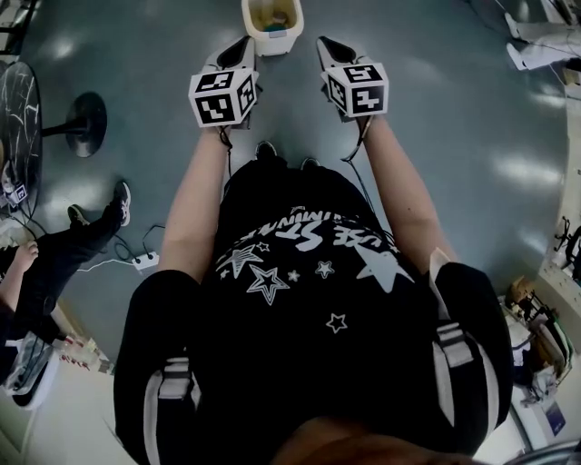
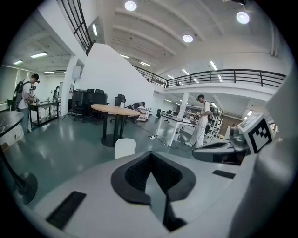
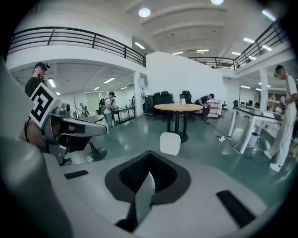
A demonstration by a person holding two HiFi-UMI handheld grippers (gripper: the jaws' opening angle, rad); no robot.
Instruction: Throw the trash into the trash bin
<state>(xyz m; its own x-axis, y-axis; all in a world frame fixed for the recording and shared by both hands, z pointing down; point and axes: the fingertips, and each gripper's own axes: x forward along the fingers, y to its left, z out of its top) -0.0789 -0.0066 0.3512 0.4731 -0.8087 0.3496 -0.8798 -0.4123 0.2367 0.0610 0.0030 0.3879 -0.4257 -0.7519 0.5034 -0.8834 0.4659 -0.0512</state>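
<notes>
A white trash bin [image 1: 271, 23] stands on the grey floor straight ahead, with some yellowish trash inside it. Its white side shows just past the jaws in the left gripper view [image 2: 125, 148] and in the right gripper view [image 3: 170, 143]. My left gripper [image 1: 238, 50] and right gripper [image 1: 331, 50] are held side by side a little short of the bin, both pointing at it. Each one is shut, pads together, with nothing between them [image 2: 150, 155] [image 3: 149, 155]. I see no loose trash outside the bin.
A round wooden-topped table [image 2: 115, 110] stands beyond the bin. A fan [image 1: 18, 118] and a black round base [image 1: 86, 123] are at the left. A seated person's leg [image 1: 64, 250] and a power strip [image 1: 145, 261] lie nearby. Desks and standing people are further off.
</notes>
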